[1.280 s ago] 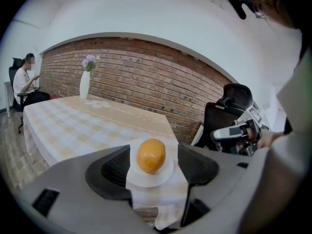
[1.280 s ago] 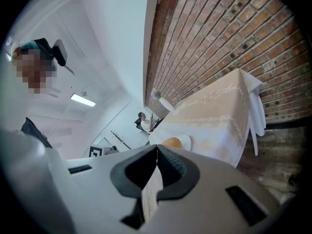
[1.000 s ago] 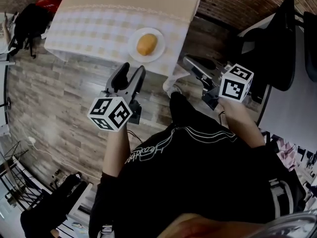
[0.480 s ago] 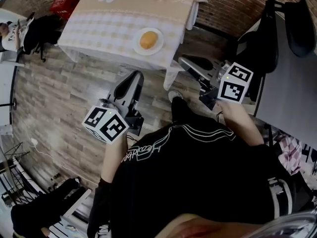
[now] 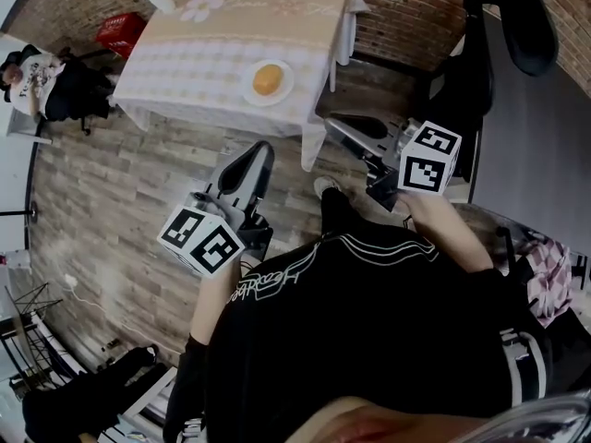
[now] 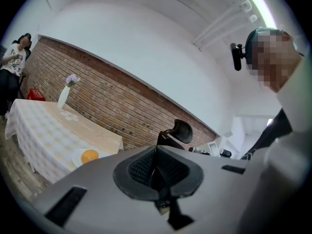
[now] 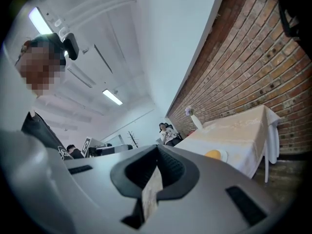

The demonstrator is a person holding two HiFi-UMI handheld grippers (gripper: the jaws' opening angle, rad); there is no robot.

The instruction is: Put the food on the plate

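Food [image 5: 267, 79], a round orange piece, sits on a white plate [image 5: 288, 87] well ahead of both claws, so the task looks done. The left claw [image 5: 257, 151] has just been closing and is shut on nothing. The right claw [image 5: 337, 125] is also closed and empty. Both hang clear of the table, probably because nothing is left to carry. The plate rests on a checked tablecloth [image 5: 185, 63], above a wooden floor [image 5: 120, 183] and near a brick wall [image 5: 406, 7].
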